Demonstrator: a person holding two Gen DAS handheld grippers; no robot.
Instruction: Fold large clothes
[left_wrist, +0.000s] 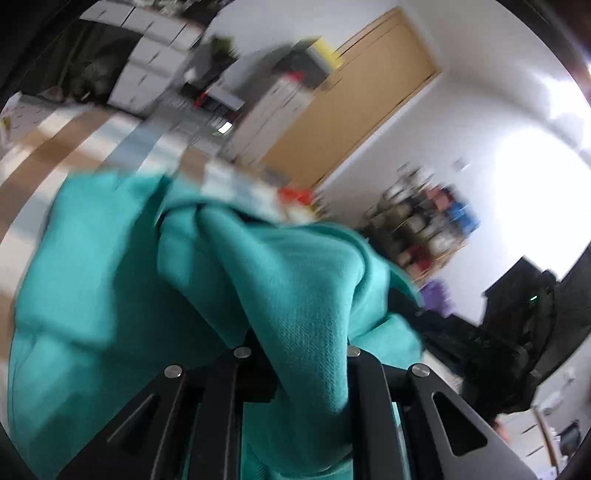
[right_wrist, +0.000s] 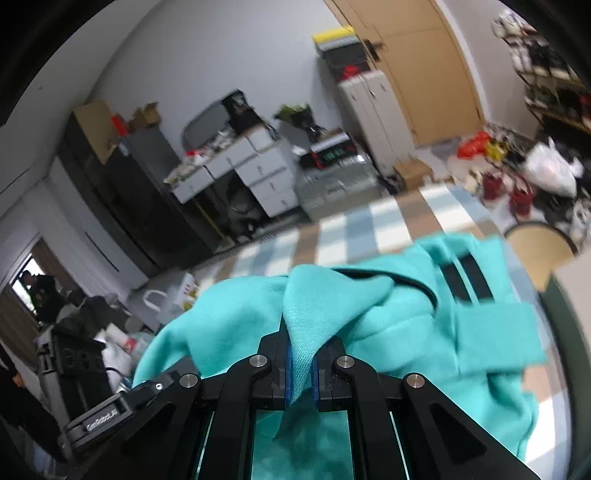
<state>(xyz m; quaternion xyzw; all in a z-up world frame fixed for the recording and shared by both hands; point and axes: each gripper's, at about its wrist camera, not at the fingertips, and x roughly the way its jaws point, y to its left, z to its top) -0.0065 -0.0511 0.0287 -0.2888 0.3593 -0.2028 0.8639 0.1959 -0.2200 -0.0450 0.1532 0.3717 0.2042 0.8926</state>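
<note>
Teal garment (right_wrist: 388, 314): large knit top with black stripes, bunched and lifted partly clear of the checked cloth surface (right_wrist: 332, 236), the rest trailing on it.

Right gripper (right_wrist: 300, 373): jaws closed on a pinched fold of the fabric.

Left gripper (left_wrist: 306, 354): closed on another bunch of the same garment (tips buried in cloth).

Step, as judged: both holds taken, garment being raised to spread before the first fold. Next move calls for drawing the two holds apart until the fabric hangs flat, then laying it down.

Edges and room: far edge of the surface lies near; beyond it cluttered drawers (right_wrist: 258, 173). Bare checked area seems ample.
</note>
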